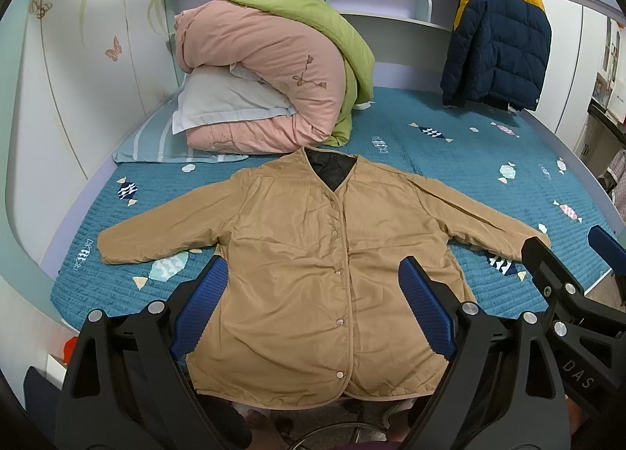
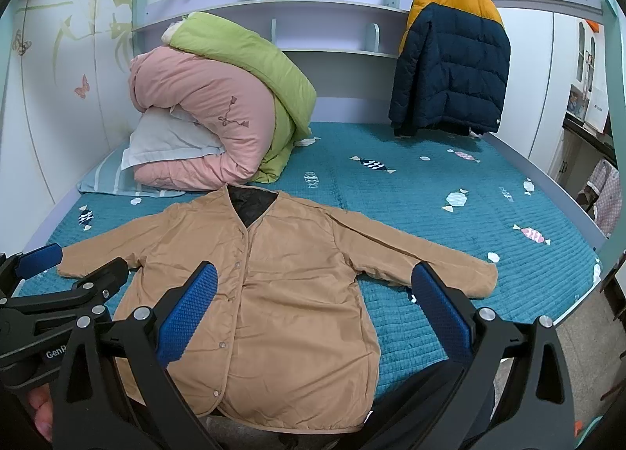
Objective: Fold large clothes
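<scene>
Jacket (image 1: 313, 274) lies flat on the bed (image 1: 450, 176), beyond both spread, empty grippers, left (image 1: 313, 305) and right (image 2: 315, 313); its hem is partly hidden.

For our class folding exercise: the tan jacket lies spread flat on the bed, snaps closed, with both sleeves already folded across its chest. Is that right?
Not quite. The tan jacket does lie flat on the bed with its snaps closed, but both sleeves are spread outward to the sides, not folded across the chest. The left wrist view shows this.
</scene>
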A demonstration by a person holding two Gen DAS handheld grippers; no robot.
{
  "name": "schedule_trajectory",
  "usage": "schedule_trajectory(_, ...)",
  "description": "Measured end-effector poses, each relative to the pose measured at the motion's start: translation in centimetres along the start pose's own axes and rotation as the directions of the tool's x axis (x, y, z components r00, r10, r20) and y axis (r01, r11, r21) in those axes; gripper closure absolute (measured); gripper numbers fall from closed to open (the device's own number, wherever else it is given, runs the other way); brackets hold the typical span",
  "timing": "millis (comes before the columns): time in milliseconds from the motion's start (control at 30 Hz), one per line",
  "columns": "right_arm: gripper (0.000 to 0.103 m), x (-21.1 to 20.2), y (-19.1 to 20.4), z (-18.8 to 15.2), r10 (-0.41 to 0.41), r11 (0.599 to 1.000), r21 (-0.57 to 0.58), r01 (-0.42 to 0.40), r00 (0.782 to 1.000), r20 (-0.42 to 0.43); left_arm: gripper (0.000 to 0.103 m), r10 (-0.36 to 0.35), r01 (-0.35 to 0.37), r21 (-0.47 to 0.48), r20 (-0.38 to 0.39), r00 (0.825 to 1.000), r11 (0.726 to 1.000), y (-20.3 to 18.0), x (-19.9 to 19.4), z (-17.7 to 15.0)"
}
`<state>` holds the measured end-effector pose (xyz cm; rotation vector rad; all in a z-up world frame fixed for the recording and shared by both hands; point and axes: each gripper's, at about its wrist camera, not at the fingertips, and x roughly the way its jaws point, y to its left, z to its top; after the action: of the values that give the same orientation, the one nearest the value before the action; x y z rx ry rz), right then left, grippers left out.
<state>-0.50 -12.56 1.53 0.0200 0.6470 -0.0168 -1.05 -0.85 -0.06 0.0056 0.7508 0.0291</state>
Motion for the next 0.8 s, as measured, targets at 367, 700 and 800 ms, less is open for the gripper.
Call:
schedule_trajectory(367, 0.007, -0.19, -0.14, -0.23, 0.004, 1.000, -0.004, -0.004, 1.000, -0.002, 0.014, -0.004, 0.004, -0.001, -0.004, 1.000, 1.000, 0.20, 0.08, 0.00)
schedule_trajectory(700, 0.007, -0.25, -0.14, -0.10, 0.007, 1.000, -0.004, -0.007, 1.000, -0.005, 0.014, -0.004, 0.004, -0.001, -0.007, 1.000, 1.000, 0.20, 0.09, -0.22)
schedule_trajectory(800, 0.007, -0.21, -0.05, -0.10, 0.005, 1.000, -0.005, -0.005, 1.000, -0.004, 0.014, -0.005, 0.005, -0.001, -0.007, 1.000, 1.000, 0.26, 0.07, -0.39)
